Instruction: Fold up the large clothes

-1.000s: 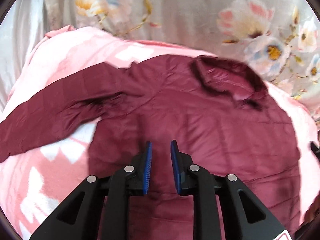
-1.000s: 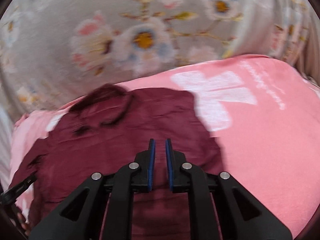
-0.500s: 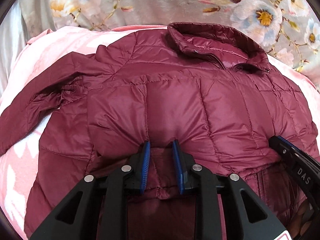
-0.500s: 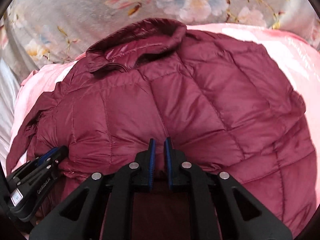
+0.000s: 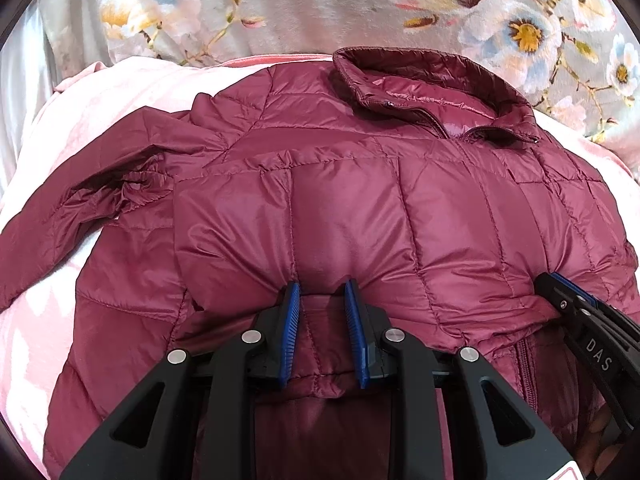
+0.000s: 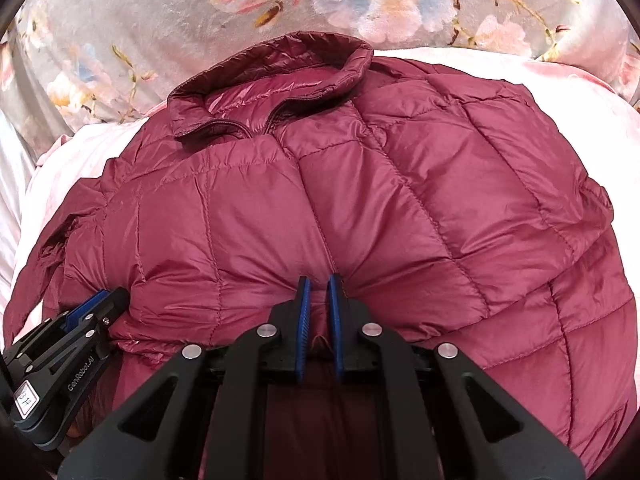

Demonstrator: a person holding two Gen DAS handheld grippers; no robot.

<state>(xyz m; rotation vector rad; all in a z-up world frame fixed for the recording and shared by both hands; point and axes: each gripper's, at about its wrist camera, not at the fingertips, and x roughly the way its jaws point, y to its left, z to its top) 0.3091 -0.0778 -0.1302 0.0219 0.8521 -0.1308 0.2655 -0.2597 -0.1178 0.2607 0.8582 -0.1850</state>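
A maroon quilted puffer jacket lies front up on a pink blanket, collar at the far side. Its bottom part is folded up over the chest. My left gripper is shut on the jacket's hem edge, fabric between its blue pads. My right gripper is shut on the same hem edge further right. The jacket fills the right wrist view. The left sleeve trails out to the left. Each gripper shows in the other's view: the right one, the left one.
The pink blanket with white patches lies under the jacket. A grey floral cloth runs along the far side, also in the right wrist view. White fabric lies at the far left.
Both grippers have carried the hem up toward the collar, folding the lower part over the chest. In the last half second they barely moved.
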